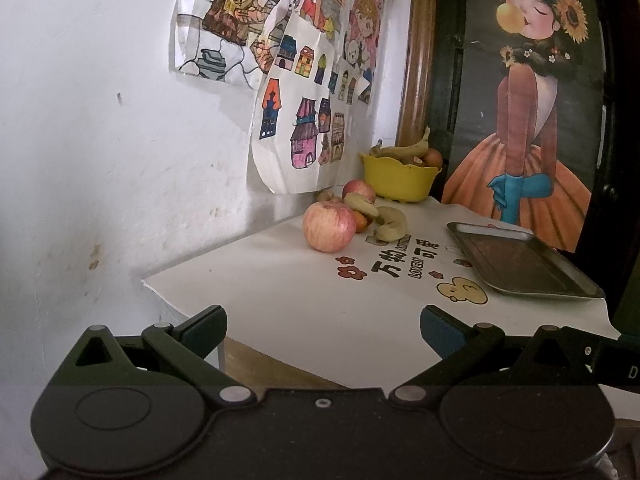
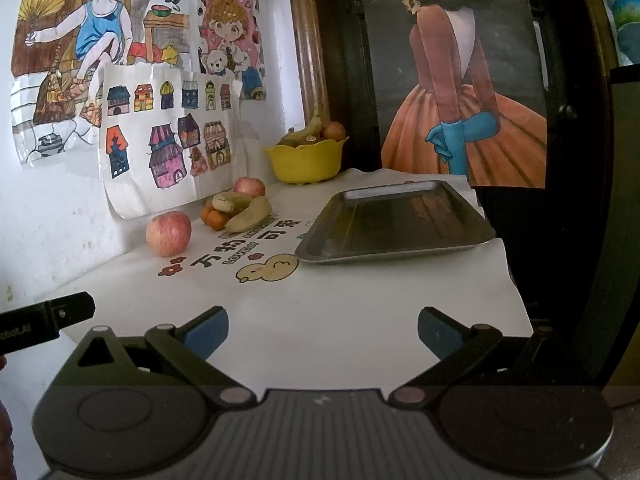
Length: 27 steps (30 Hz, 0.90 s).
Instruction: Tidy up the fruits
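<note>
A red apple point(image 1: 329, 227) point(image 2: 168, 233) lies on the white table near the wall. Behind it lie bananas point(image 1: 391, 224) point(image 2: 249, 213), small oranges point(image 2: 215, 217) and a second apple point(image 1: 359, 190) point(image 2: 249, 186). A yellow bowl point(image 1: 398, 181) point(image 2: 304, 159) at the back holds bananas and an orange. An empty metal tray point(image 1: 524, 264) point(image 2: 394, 222) lies on the right. My left gripper point(image 1: 323, 330) and right gripper point(image 2: 322, 330) are both open and empty, over the table's near edge, well short of the fruit.
The table cover point(image 1: 320, 292) has printed cartoons and text. A white wall with children's drawings point(image 2: 168, 136) bounds the left. A dark framed picture of a girl point(image 2: 468, 112) stands behind the tray. The left gripper's body shows at the right view's left edge point(image 2: 44, 318).
</note>
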### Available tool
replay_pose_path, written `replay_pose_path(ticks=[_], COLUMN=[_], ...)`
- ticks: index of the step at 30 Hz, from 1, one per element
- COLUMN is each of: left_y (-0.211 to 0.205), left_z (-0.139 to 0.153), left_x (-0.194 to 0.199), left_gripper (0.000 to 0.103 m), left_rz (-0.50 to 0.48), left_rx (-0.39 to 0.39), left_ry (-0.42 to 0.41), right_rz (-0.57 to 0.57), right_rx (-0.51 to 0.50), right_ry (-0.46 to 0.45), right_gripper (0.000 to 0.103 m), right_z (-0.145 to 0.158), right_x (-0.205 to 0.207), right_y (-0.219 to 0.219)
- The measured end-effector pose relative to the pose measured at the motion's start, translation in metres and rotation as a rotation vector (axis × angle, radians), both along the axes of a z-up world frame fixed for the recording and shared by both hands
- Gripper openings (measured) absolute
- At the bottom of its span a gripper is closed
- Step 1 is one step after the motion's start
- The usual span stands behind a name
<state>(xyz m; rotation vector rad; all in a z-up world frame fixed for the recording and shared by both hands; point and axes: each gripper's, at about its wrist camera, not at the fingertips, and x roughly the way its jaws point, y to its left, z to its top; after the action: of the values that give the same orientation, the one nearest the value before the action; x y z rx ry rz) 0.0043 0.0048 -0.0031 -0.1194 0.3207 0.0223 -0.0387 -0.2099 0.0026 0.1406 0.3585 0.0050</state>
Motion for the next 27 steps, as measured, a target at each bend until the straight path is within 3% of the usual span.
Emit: replay_pose_path(ticks=[8,16,27], left_y=[-0.006,-0.004,-0.001], left_z=[0.005,0.009,0.017], left_x=[0.020,0.029,0.050], left_gripper=[0.102,0.102,0.102], left_rz=[0.031,0.051,0.037], left_rx=[0.027,0.040,0.062], left_ry=[0.053,0.067,0.058], right_rz=[0.049,0.106,0.199], right_rx=[0.033,0.013,0.073], right_ry=[0.028,0.028,0.060], right_gripper=[0.103,0.103,0.103], right_z=[0.002,0.010,0.021], right_x=[0.010,0.021,0.043], right_y=[-0.002,0.002,-0.007])
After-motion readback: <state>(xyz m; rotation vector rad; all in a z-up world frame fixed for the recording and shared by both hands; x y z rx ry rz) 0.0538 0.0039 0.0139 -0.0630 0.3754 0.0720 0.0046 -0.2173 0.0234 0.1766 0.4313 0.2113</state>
